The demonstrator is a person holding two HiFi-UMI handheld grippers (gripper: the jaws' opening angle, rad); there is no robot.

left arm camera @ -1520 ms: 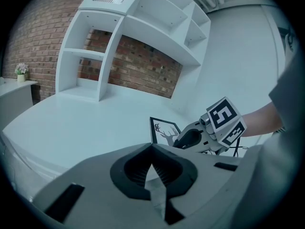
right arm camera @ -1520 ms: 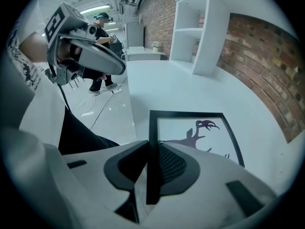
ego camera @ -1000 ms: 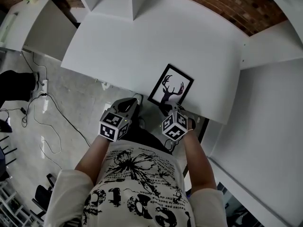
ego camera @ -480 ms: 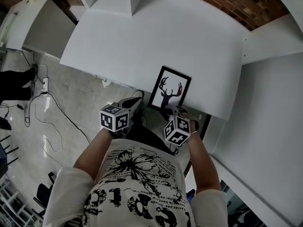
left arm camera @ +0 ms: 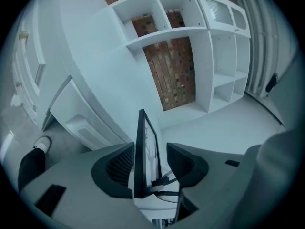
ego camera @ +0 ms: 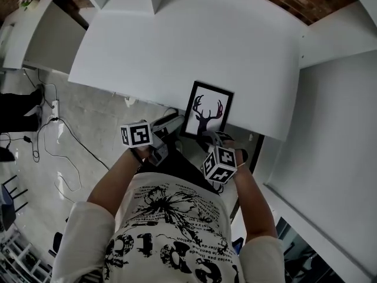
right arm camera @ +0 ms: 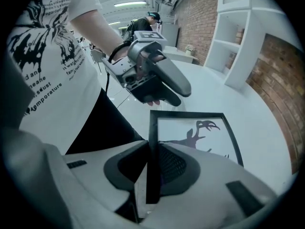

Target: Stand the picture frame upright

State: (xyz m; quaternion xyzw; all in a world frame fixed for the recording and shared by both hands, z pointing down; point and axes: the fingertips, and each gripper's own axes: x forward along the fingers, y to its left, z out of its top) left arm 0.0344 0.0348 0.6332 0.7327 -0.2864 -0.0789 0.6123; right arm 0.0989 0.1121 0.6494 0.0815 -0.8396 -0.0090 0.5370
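A black picture frame [ego camera: 206, 109] with a deer silhouette sits at the near edge of the white table [ego camera: 194, 40]. My right gripper [ego camera: 215, 139] is shut on its near edge; in the right gripper view the pads press the frame [right arm camera: 195, 132] from both sides of my right gripper [right arm camera: 153, 168]. My left gripper [ego camera: 164, 128] is at the frame's left side. In the left gripper view the frame [left arm camera: 141, 151] stands edge-on between the jaws of my left gripper [left arm camera: 151, 162], which are opening, with a gap on the right side.
White shelving [left arm camera: 214, 56] and a brick wall [left arm camera: 174, 66] stand beyond the table. A second white surface [ego camera: 330, 134] lies to the right. Cables [ego camera: 53, 140] trail over the floor at the left. A person [right arm camera: 143, 25] stands far behind.
My left gripper has moved up along the frame's left side and its cube has turned. The frame has turned a little and shifted left. My right gripper keeps its hold.
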